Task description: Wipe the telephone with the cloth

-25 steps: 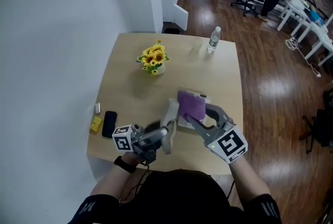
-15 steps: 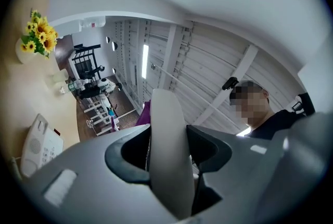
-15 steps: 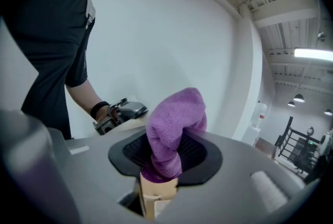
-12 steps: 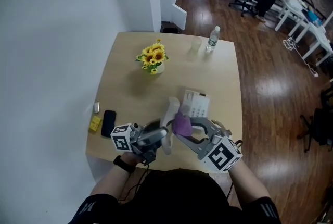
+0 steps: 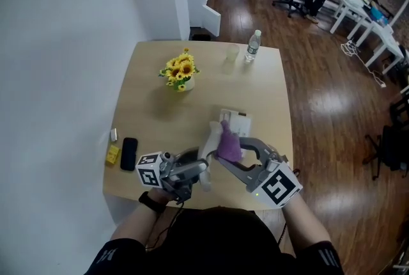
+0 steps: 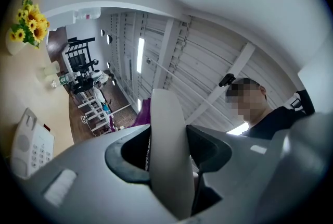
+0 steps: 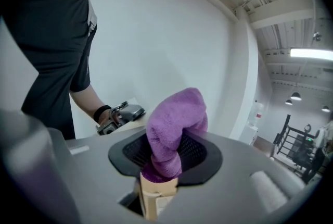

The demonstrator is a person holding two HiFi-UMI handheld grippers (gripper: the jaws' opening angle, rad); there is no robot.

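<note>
My left gripper (image 5: 202, 169) is shut on the white telephone handset (image 5: 209, 139), holding it up over the table's near side. The handset (image 6: 169, 155) fills the gap between the jaws in the left gripper view. The telephone base (image 5: 236, 123) lies flat on the table just beyond, and its keypad (image 6: 31, 145) shows at lower left. My right gripper (image 5: 229, 156) is shut on a purple cloth (image 5: 228, 143), which presses against the handset's right side. The bunched cloth (image 7: 174, 126) sticks up from the jaws.
A pot of sunflowers (image 5: 178, 73) stands mid-table; a water bottle (image 5: 254, 45) and a clear glass (image 5: 230, 53) are at the far edge. A black phone (image 5: 130, 153) and a yellow item (image 5: 113, 153) lie at the left edge. Wooden floor is on the right.
The right gripper brought the purple cloth off the telephone base and back toward me, onto the handset. The left gripper kept the handset in nearly the same place.
</note>
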